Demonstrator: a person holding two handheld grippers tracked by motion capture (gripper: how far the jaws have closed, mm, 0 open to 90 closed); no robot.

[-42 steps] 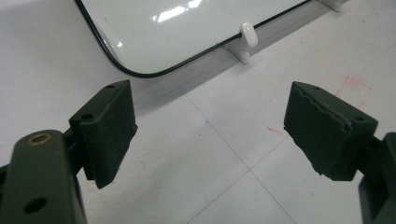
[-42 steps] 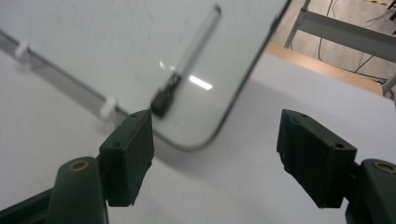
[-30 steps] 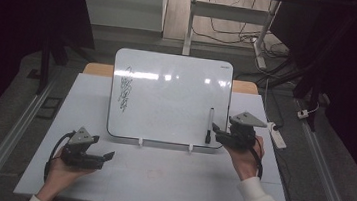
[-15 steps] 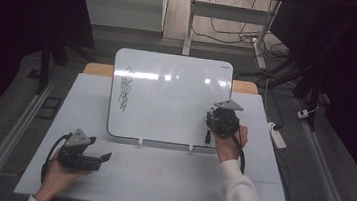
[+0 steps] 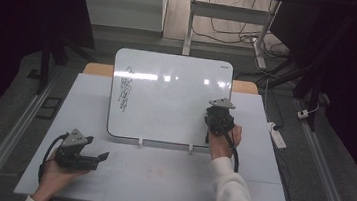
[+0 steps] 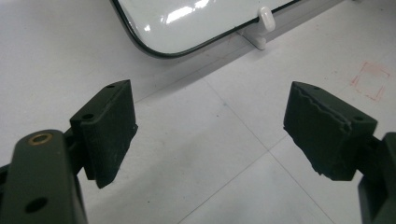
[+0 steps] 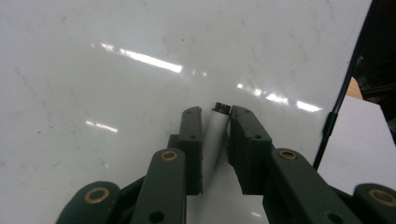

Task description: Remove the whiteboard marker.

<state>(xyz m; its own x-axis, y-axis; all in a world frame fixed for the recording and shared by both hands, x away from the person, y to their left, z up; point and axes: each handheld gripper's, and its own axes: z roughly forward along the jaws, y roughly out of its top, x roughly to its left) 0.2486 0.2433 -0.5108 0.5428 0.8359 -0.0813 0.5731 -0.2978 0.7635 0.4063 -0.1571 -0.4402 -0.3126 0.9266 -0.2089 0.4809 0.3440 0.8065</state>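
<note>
The right gripper point(image 5: 212, 129) is over the lower right part of the whiteboard point(image 5: 167, 94). Its jaws have just been closing, and now they pinch a white marker point(image 7: 215, 135) between them. The marker lies against the board surface, with its black end pointing up the board. The left gripper point(image 5: 95, 158) rests low on the table point(image 5: 158, 179), well apart from the board, and its jaws are spread wide with nothing between them. A black scribble point(image 5: 125, 91) is on the left part of the board.
</note>
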